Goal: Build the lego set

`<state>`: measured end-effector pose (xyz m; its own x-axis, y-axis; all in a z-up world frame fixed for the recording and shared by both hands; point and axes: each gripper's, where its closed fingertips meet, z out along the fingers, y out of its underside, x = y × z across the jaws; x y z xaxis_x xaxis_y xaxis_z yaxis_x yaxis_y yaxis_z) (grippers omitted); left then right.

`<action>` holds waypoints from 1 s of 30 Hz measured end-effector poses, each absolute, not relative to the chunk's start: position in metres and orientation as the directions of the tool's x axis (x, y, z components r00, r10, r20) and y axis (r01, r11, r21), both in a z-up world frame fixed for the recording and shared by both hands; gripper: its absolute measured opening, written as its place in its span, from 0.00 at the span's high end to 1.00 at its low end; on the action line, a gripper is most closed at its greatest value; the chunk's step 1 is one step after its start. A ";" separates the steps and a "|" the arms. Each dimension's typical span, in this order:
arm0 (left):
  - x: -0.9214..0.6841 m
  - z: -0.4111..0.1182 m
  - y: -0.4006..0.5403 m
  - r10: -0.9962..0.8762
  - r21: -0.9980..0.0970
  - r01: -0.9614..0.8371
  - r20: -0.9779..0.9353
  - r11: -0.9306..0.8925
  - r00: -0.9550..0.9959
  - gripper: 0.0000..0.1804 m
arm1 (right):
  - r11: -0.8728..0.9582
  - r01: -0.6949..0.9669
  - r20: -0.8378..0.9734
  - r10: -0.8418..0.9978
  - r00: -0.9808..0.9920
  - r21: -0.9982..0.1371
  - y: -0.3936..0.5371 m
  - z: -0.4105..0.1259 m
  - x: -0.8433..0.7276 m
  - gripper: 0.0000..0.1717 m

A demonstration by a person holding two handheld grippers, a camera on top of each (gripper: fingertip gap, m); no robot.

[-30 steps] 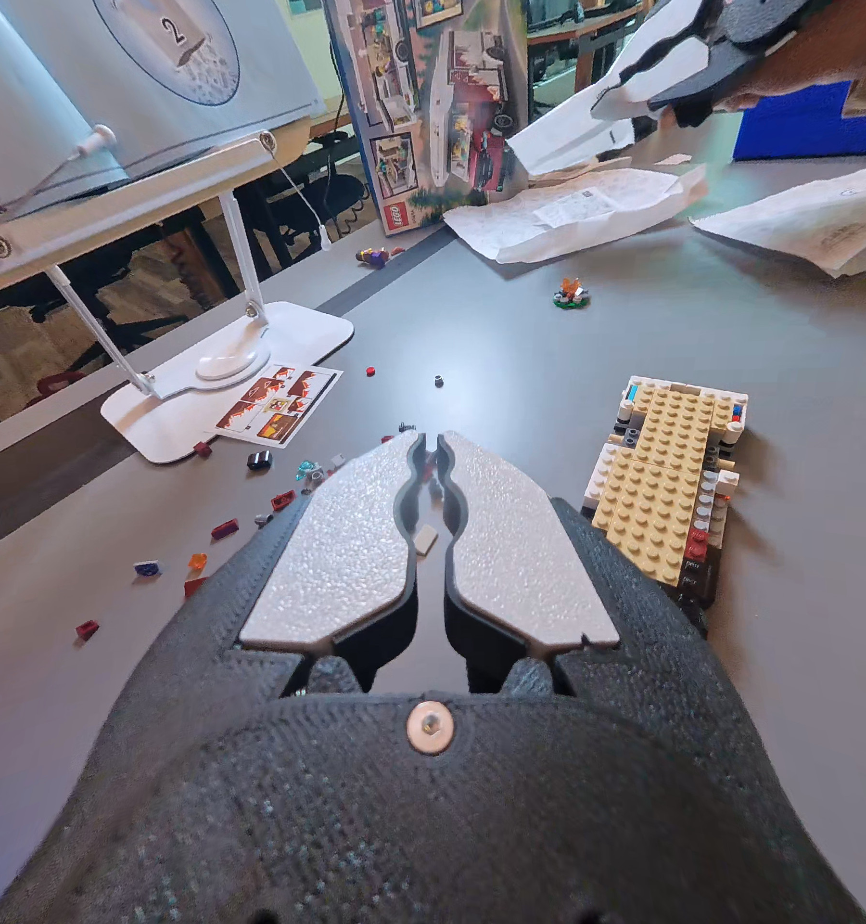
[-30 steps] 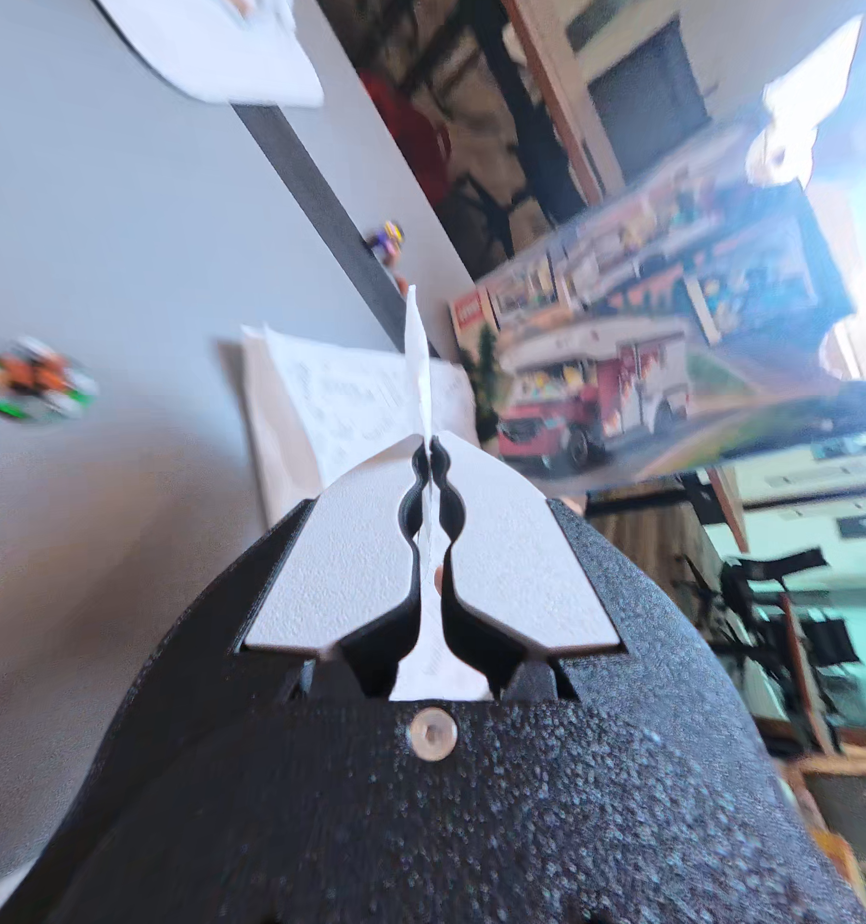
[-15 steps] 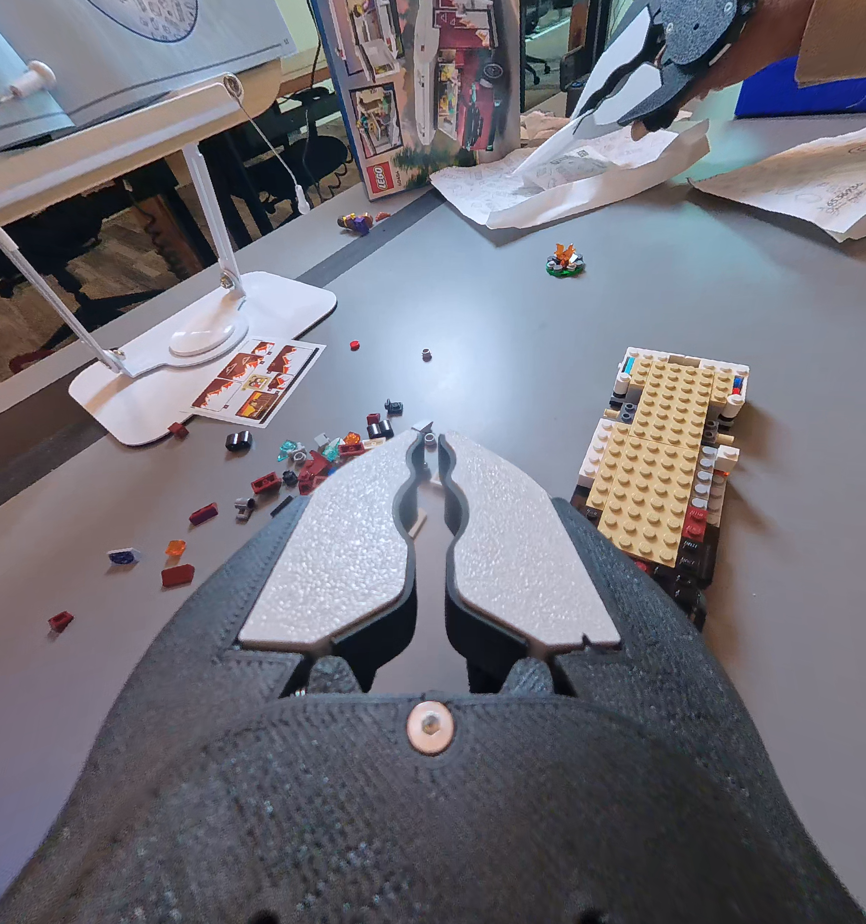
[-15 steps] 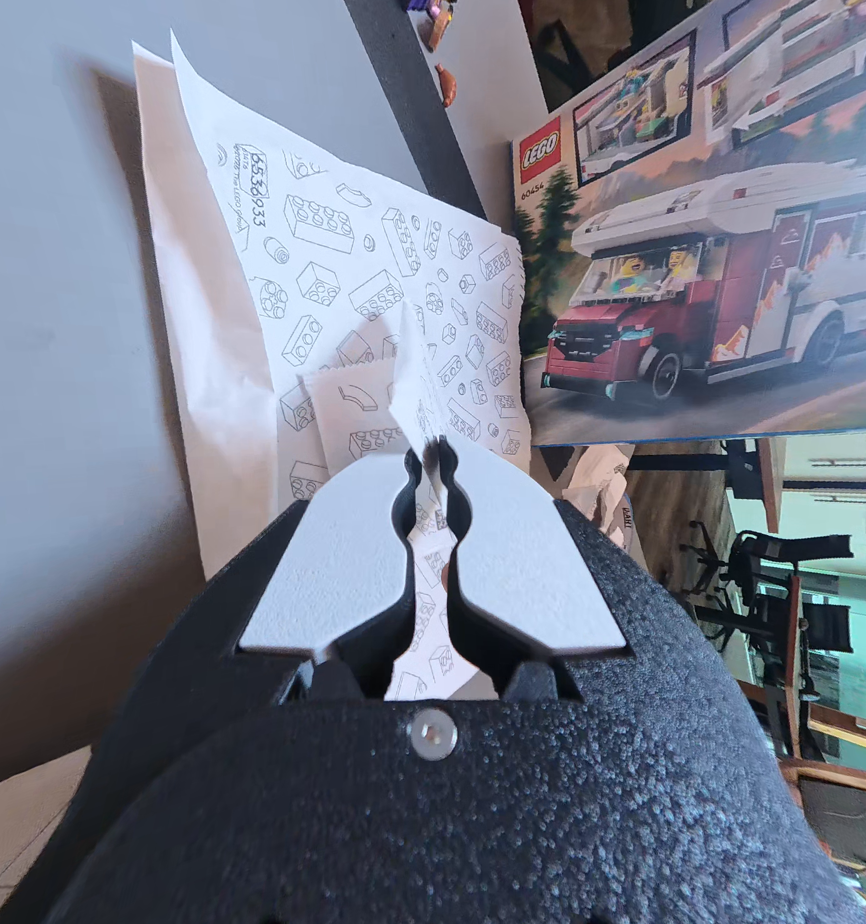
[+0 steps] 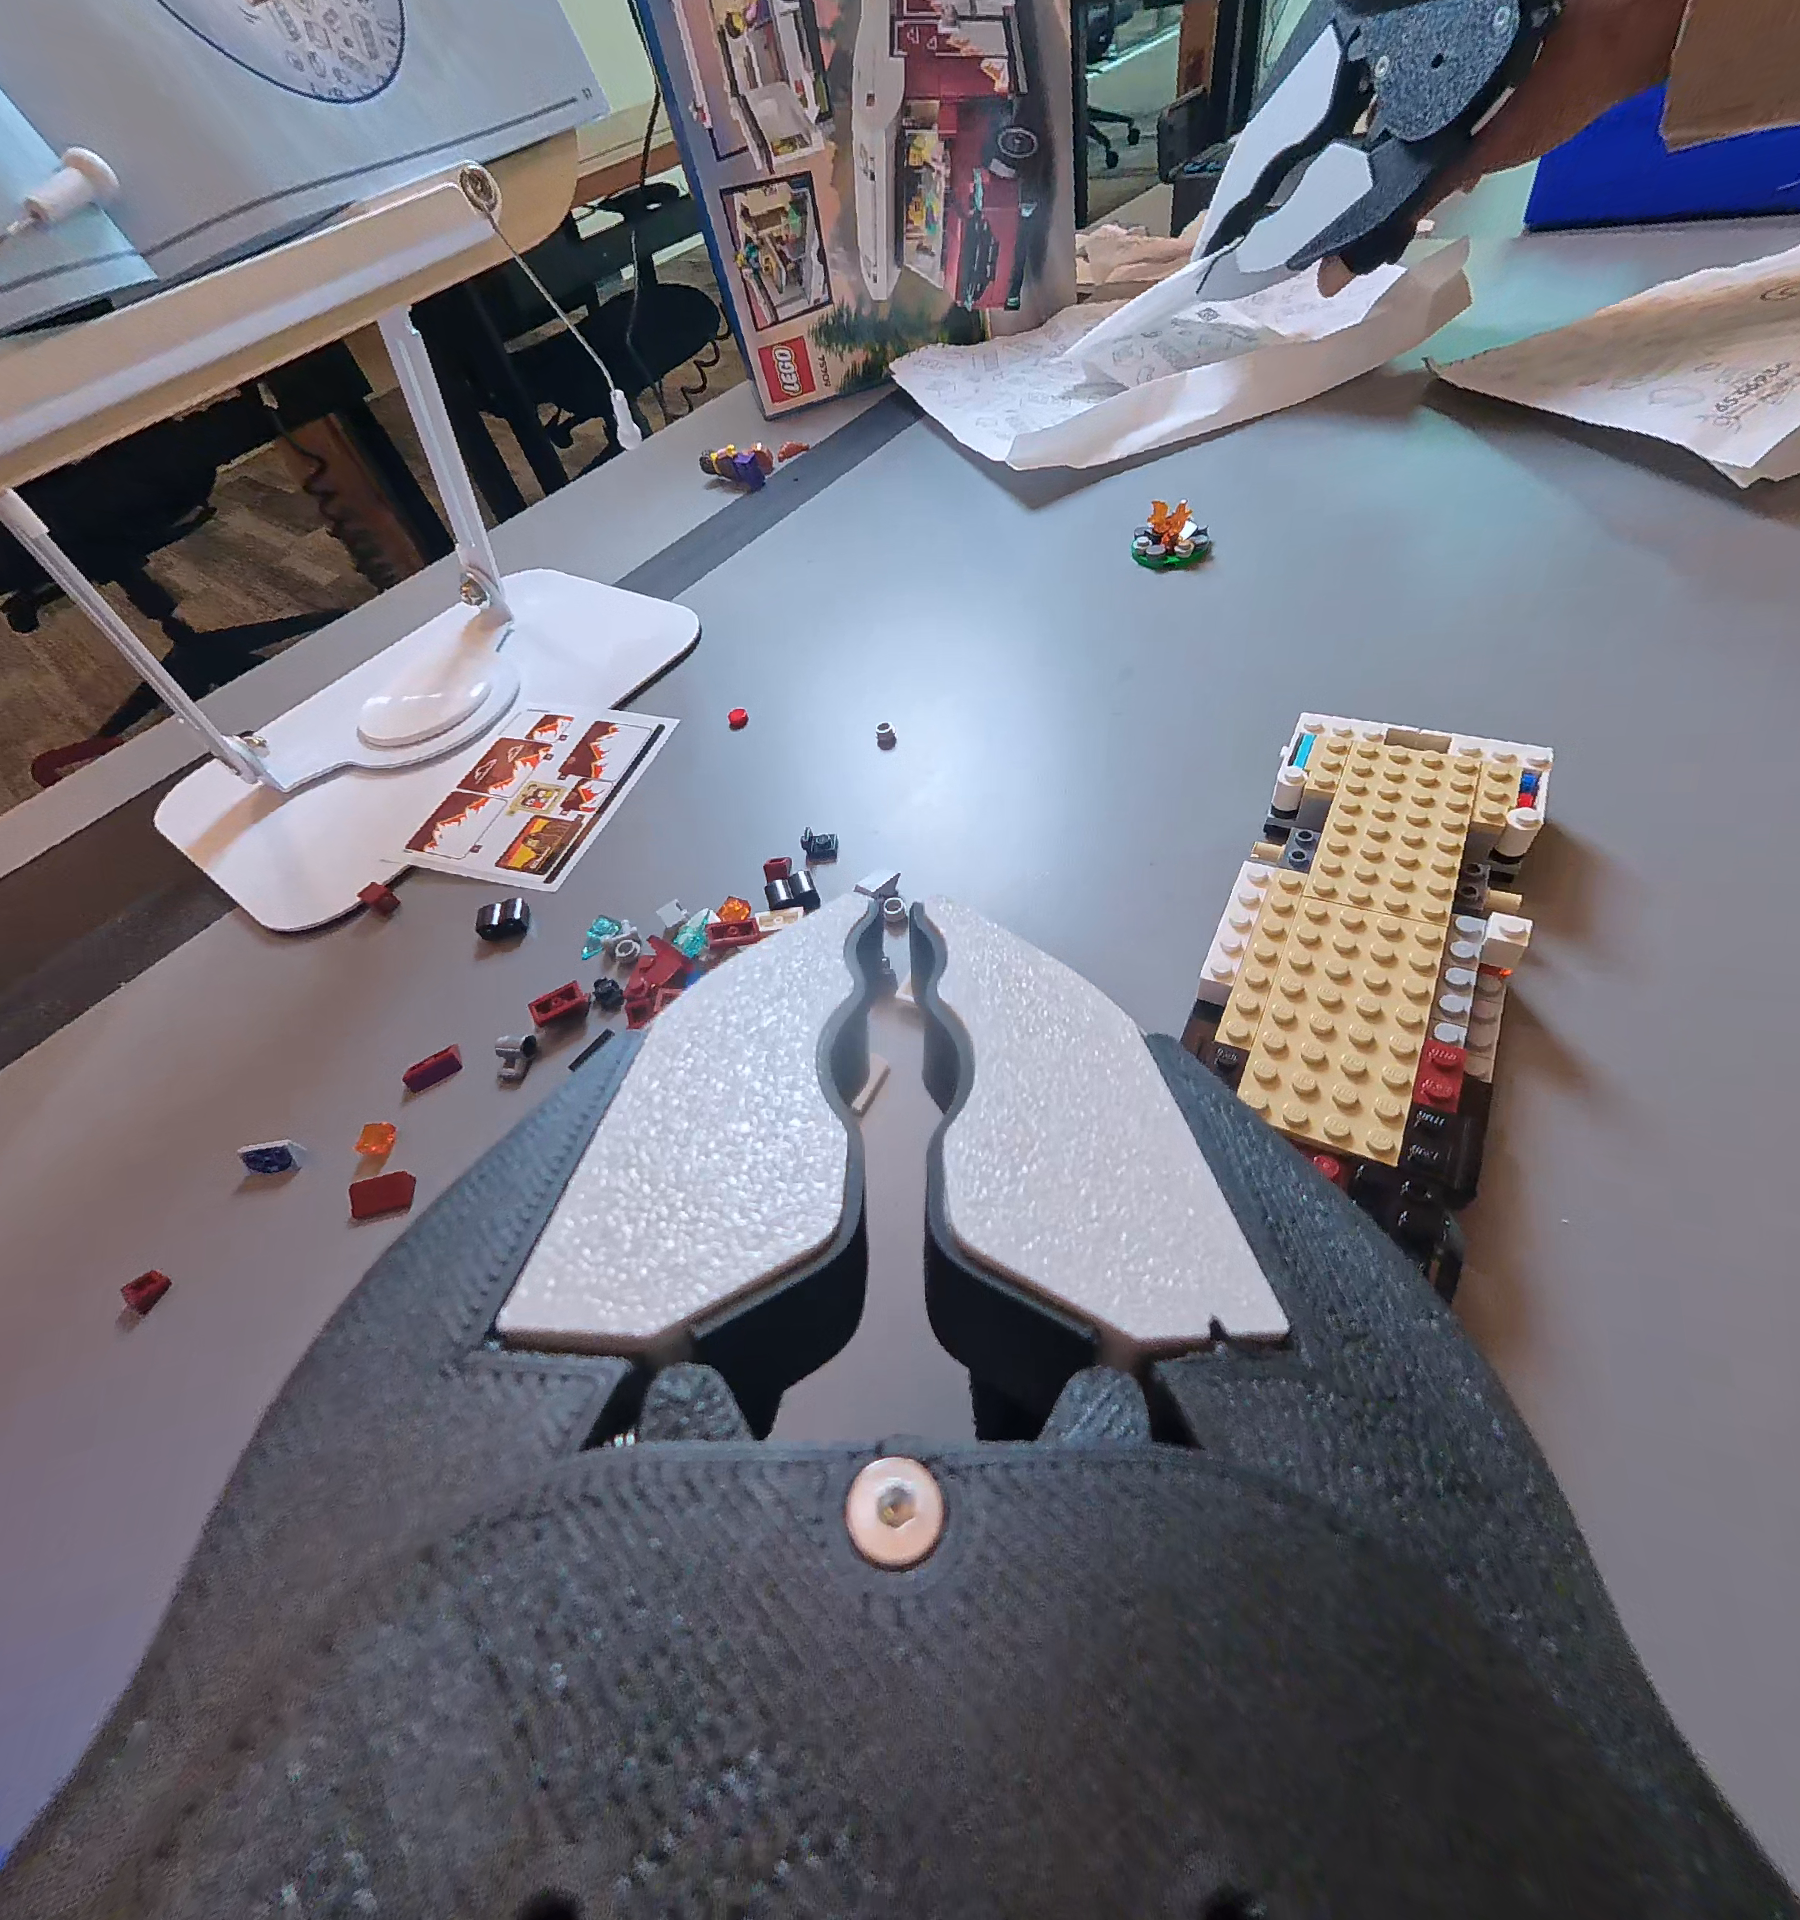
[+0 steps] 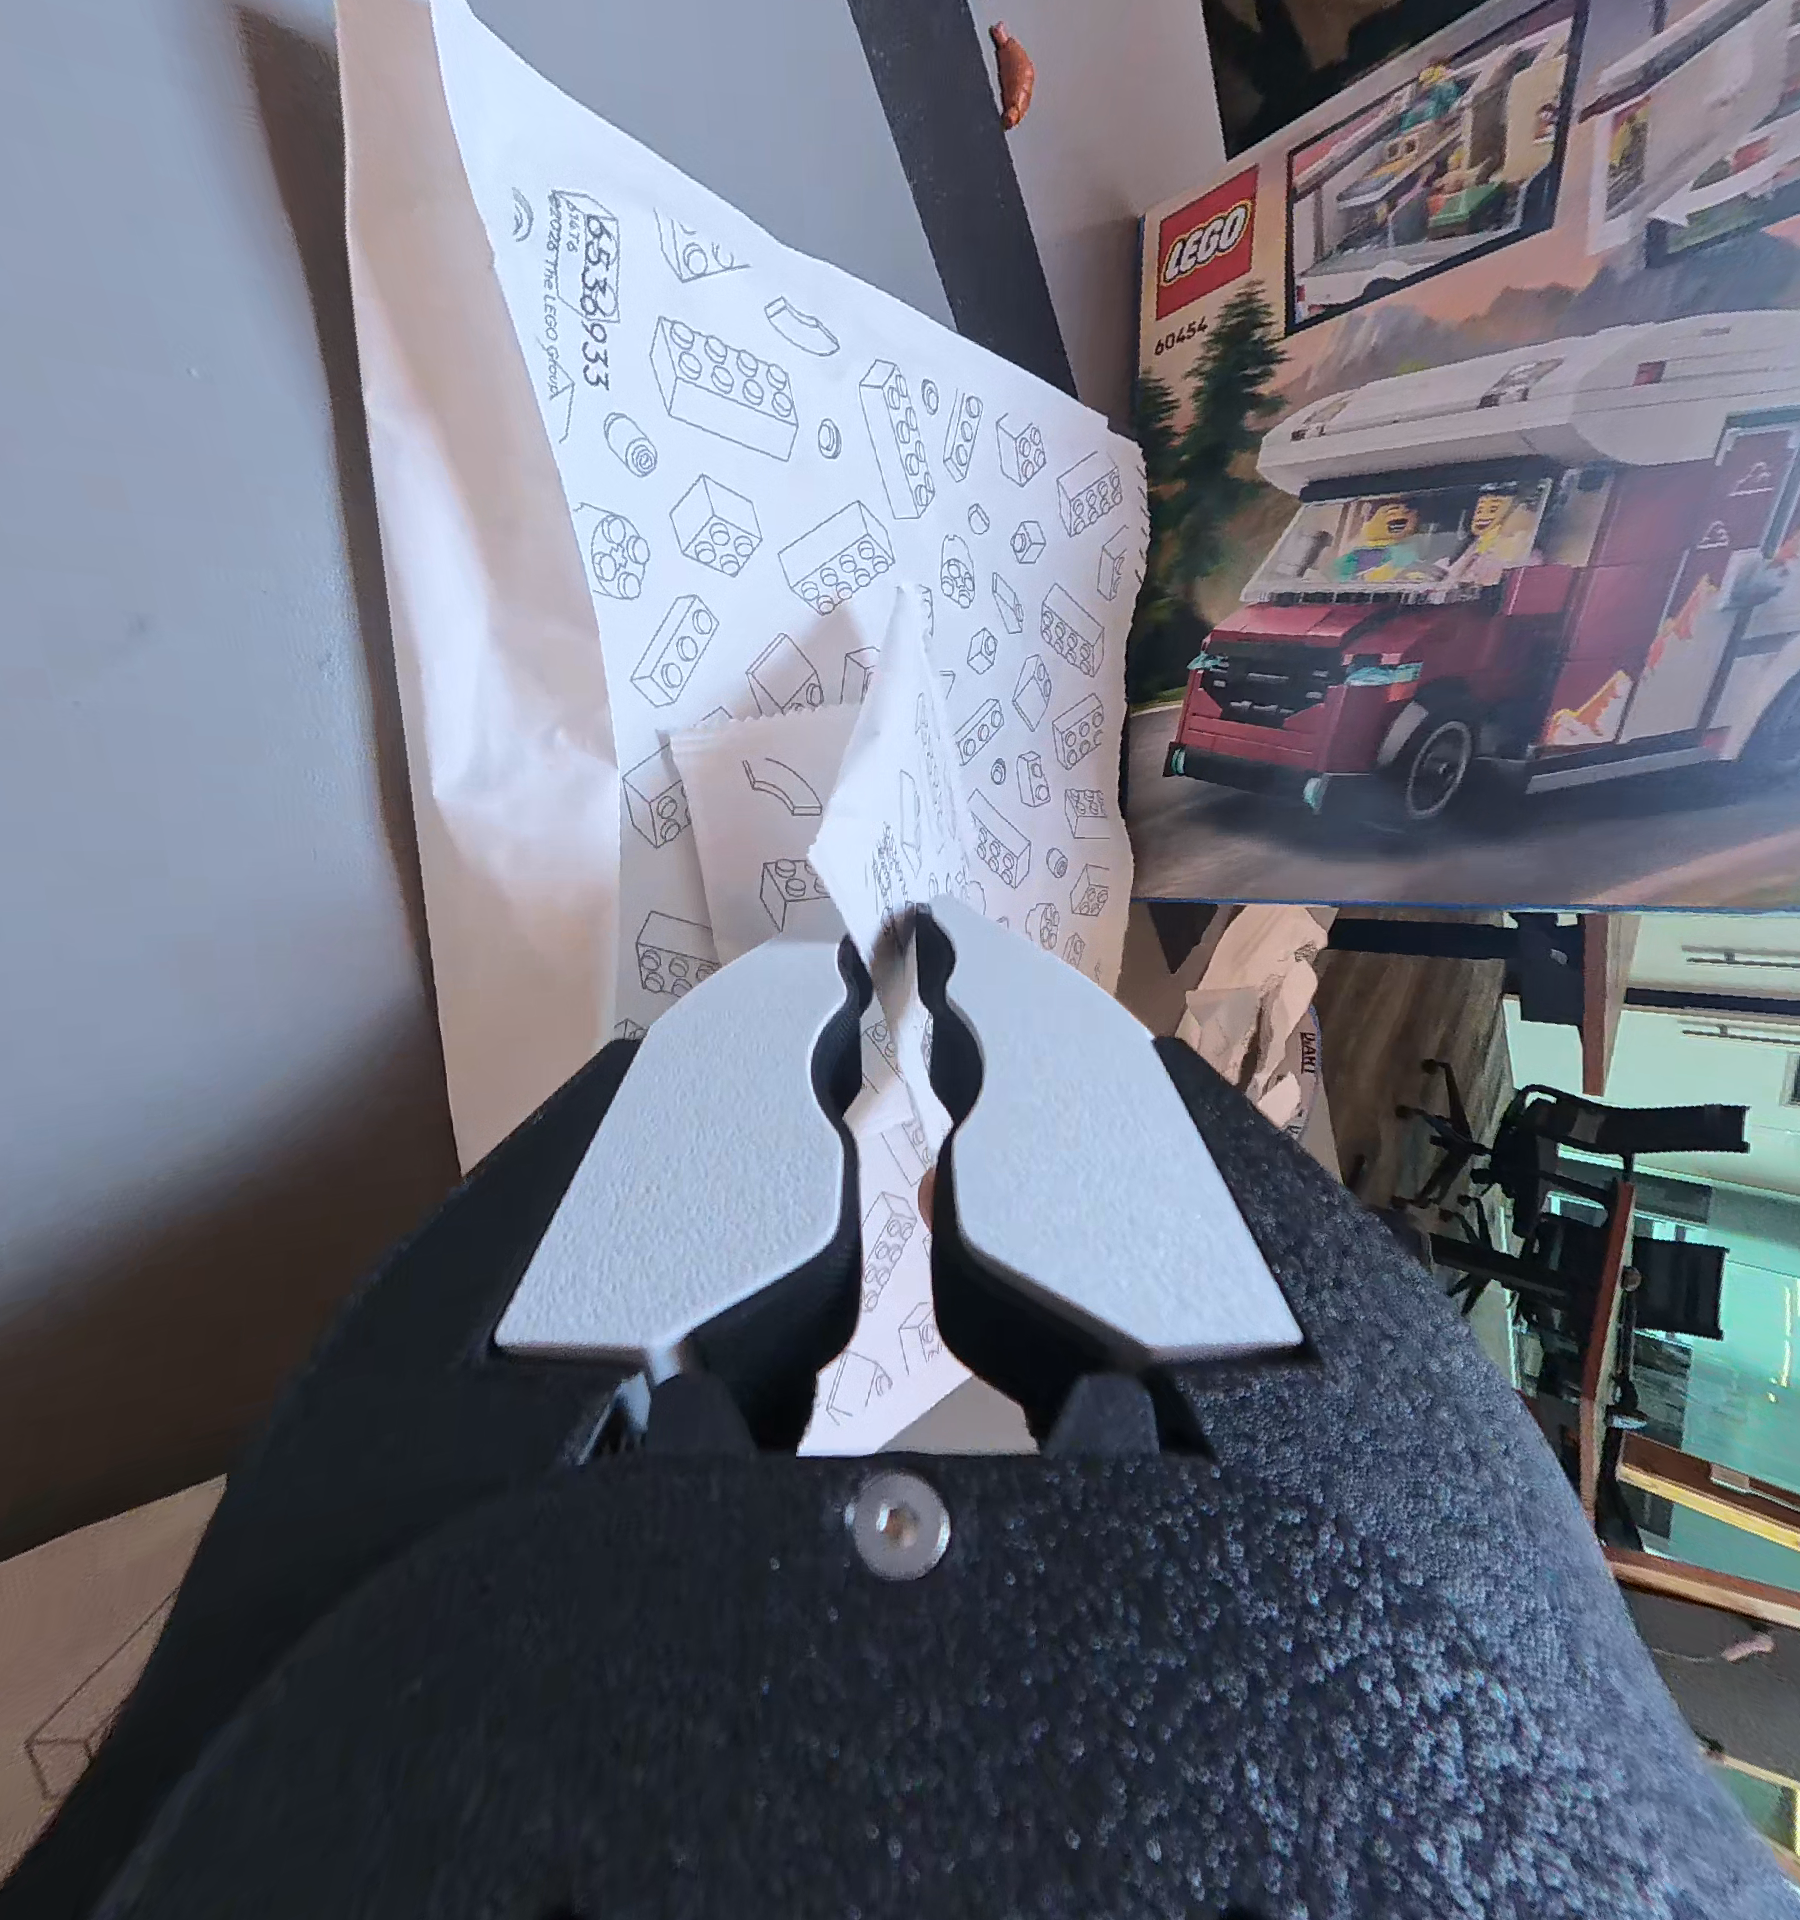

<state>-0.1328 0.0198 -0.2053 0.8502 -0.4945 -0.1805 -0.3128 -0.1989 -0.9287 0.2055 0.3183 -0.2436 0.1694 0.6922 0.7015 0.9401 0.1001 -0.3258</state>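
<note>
My left gripper (image 5: 894, 914) hangs low over the grey table (image 5: 1083, 644), tipped down and pointing forward, with its two fingers almost together and only a thin slit between them. A tiny round grey stud piece (image 5: 893, 910) shows right at my fingertips, but I cannot tell if my pads squeeze it or if it just lies on the table under them. Just left of my fingers is a heap of small loose bricks in red, black and clear blue (image 5: 657, 956). Just right of my fingers sits a flat tan studded brick build with white and dark edges (image 5: 1363, 956). Far ahead and to the left is a white lamp base (image 5: 439, 748) with a small sticker sheet (image 5: 543, 795) lying against it. My right gripper (image 6: 891, 925) is lifted up and turned on its side, far ahead of my left one. Its fingers stand a little apart with a small white paper bag printed with brick drawings (image 6: 901, 790) running between them and sticking out past the tips. Just past those tips lies a bigger white printed paper bag (image 6: 771, 436), and to the right stands a colourful cardboard toy box with a camper van picture (image 6: 1498, 520).
</note>
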 end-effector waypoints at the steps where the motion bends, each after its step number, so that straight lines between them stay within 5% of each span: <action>1: -0.133 -0.205 0.020 -0.495 -0.929 -0.313 -0.180 -0.199 0.850 0.98 | 0.099 0.942 0.716 0.677 0.171 -0.319 0.319 -0.242 0.207 0.96; 9: -0.133 -0.206 0.019 -0.499 -0.928 -0.316 -0.182 -0.197 0.847 0.98 | 0.254 0.900 0.808 0.567 0.160 -0.355 0.252 -0.186 0.180 1.00; 15: -0.130 -0.208 0.018 -0.518 -0.927 -0.317 -0.174 -0.201 0.837 0.98 | 0.309 0.930 0.638 0.762 -0.115 -0.201 0.130 -0.257 0.166 0.98; 24: -0.125 -0.211 0.016 -0.541 -0.923 -0.326 -0.170 -0.206 0.824 0.98 | 0.136 0.776 0.297 0.952 0.069 -0.616 0.053 -0.220 0.150 0.83; 30: -0.124 -0.212 0.015 -0.546 -0.922 -0.326 -0.166 -0.210 0.821 0.98 | -0.033 0.843 0.290 0.931 0.221 -0.537 0.068 -0.223 0.226 0.77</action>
<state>-0.1244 0.0150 -0.2121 0.8215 -0.5456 -0.1657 -0.3256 -0.2102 -0.9218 0.2264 0.0676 -0.2227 0.2211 0.9312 0.2898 0.8432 -0.0332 -0.5365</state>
